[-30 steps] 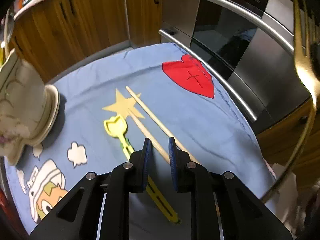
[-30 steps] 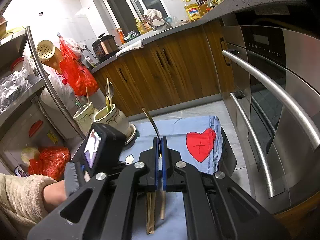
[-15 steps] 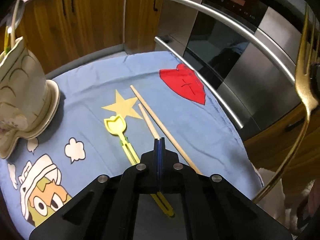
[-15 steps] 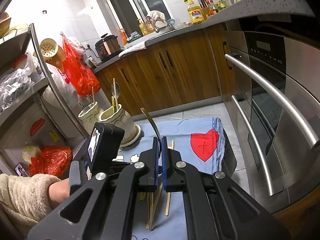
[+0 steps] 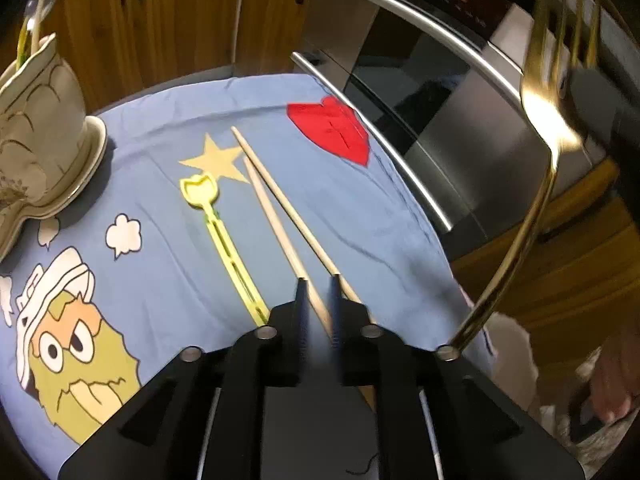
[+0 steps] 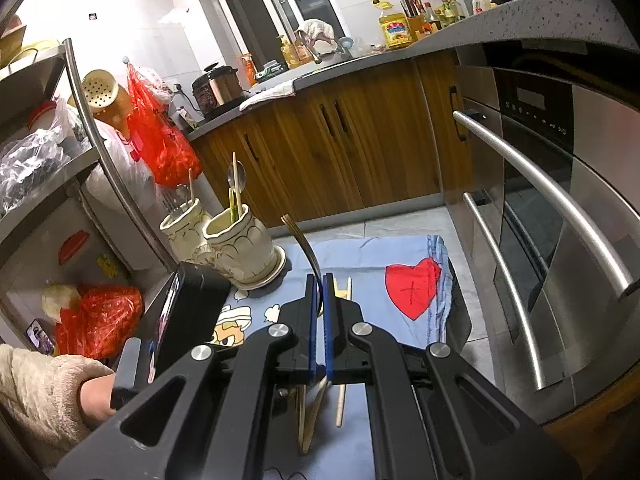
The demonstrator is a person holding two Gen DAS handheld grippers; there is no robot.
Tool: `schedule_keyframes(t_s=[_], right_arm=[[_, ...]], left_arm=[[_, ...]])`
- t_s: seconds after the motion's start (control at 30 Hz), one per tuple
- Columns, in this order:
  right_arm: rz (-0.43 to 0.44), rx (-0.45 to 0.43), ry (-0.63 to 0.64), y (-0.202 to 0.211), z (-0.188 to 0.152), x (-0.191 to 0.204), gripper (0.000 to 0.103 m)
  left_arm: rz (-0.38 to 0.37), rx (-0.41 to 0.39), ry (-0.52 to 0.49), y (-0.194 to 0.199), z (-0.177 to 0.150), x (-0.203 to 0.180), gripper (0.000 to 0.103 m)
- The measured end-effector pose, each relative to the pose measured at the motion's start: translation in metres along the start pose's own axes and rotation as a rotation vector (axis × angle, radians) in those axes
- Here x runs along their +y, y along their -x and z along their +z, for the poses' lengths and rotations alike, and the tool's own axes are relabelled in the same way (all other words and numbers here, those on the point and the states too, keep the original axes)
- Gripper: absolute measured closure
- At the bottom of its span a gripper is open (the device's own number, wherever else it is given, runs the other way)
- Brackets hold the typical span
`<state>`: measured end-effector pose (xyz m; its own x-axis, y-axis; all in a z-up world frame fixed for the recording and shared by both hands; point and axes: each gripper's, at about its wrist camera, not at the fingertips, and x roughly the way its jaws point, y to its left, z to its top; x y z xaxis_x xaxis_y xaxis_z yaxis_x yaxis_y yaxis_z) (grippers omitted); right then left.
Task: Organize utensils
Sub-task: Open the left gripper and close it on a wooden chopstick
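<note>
Gold fork point(image 6: 308, 254) sits clamped in your right gripper point(image 6: 319, 280), jaws pinched tight on its handle, tines raised above the blue cloth point(image 6: 372, 256). From the left wrist view the same fork point(image 5: 532, 184) arcs up at the right edge. Your left gripper point(image 5: 319, 284) hovers low over the cloth point(image 5: 168, 280), jaws narrowly parted, with one chopstick's near end showing in the gap; whether the pads touch it, you cannot tell. Two wooden chopsticks point(image 5: 276, 204) lie side by side on the cloth, a yellow plastic utensil point(image 5: 216, 224) just to their left. Two cream ceramic holders point(image 6: 240, 248) stand at the cloth's far left, already holding utensils. Oven point(image 6: 560, 200) to the right.
</note>
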<state>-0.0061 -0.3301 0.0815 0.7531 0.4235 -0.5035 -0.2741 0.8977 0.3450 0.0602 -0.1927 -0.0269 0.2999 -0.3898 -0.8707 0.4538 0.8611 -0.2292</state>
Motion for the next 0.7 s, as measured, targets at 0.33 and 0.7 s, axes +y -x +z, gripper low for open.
schedule_keyframes(t_s=[0.33, 0.7], right_arm=[[-0.026, -0.039, 0.001, 0.027, -0.002, -0.016, 0.100], [-0.030, -0.076, -0.008, 0.040, 0.001, -0.018, 0.100]], left_arm=[[0.133, 0.010, -0.075, -0.011, -0.008, -0.022, 0.078], [0.139, -0.042, -0.114, -0.001, -0.011, -0.018, 0.097]])
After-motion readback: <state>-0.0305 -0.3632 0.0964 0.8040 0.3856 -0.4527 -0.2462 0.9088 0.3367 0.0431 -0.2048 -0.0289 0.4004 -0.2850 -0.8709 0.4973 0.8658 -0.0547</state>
